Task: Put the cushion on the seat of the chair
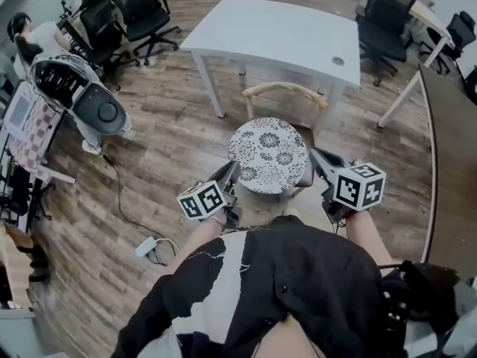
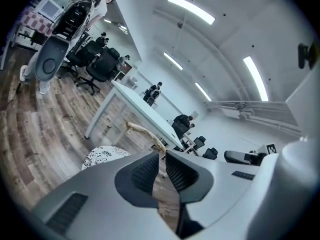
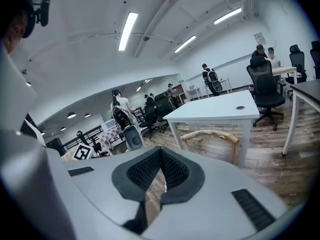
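Note:
The round cushion (image 1: 268,155), white with black flower patterns, lies flat on the seat of the chair, whose wooden backrest (image 1: 285,89) curves behind it. My left gripper (image 1: 229,171) hovers at the cushion's left edge and my right gripper (image 1: 319,159) at its right edge; neither holds anything. In the left gripper view the cushion (image 2: 102,156) shows low at the left, the backrest (image 2: 145,132) beyond it, and the left gripper (image 2: 162,154) keeps a narrow slit between its jaws. In the right gripper view the right gripper (image 3: 160,151) has its tips together in front of the backrest (image 3: 210,134).
A white table (image 1: 276,39) stands right behind the chair. Black office chairs (image 1: 141,10) (image 1: 384,21) sit at the back. A white and black machine (image 1: 74,92) is at the left, a power strip (image 1: 145,246) with cable on the wood floor, a dark desk (image 1: 447,125) at the right.

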Demonstrator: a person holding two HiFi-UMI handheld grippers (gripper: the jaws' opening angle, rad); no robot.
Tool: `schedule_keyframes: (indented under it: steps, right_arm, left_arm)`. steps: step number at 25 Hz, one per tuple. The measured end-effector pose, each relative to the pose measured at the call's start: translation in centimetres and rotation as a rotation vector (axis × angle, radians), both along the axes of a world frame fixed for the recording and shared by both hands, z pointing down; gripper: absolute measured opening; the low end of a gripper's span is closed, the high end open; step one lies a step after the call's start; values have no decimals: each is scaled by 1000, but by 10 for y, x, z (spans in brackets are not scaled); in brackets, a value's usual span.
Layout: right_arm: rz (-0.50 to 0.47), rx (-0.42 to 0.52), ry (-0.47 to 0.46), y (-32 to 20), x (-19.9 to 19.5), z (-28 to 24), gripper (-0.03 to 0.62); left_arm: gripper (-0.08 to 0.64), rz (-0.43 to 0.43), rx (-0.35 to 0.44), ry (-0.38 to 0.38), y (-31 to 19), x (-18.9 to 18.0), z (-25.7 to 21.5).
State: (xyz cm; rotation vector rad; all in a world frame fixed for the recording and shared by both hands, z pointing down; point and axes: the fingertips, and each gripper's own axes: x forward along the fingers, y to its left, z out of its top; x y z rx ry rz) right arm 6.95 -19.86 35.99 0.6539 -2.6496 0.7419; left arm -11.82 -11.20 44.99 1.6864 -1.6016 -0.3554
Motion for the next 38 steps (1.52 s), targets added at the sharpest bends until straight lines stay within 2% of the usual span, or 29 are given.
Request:
schedule_keyframes:
  steps: [6, 9, 16, 23, 38]
  right_arm:
    - [94, 24, -7, 34, 27, -3, 15]
    - [135, 24, -17, 48, 35, -4, 15]
    - [181, 15, -45, 81, 45, -5, 15]
    - [185, 26, -33, 113, 38, -8, 15]
    - [221, 38, 14, 121, 43, -10, 15]
  left_arm:
    - [54, 115, 41, -20, 29, 18, -20]
    - [37, 135, 49, -49, 44, 15, -25]
    - [15, 203, 116, -133, 66, 24, -51]
    - [14, 310, 187, -136, 83, 36, -84]
    - [15, 308, 211, -147, 100, 29, -97]
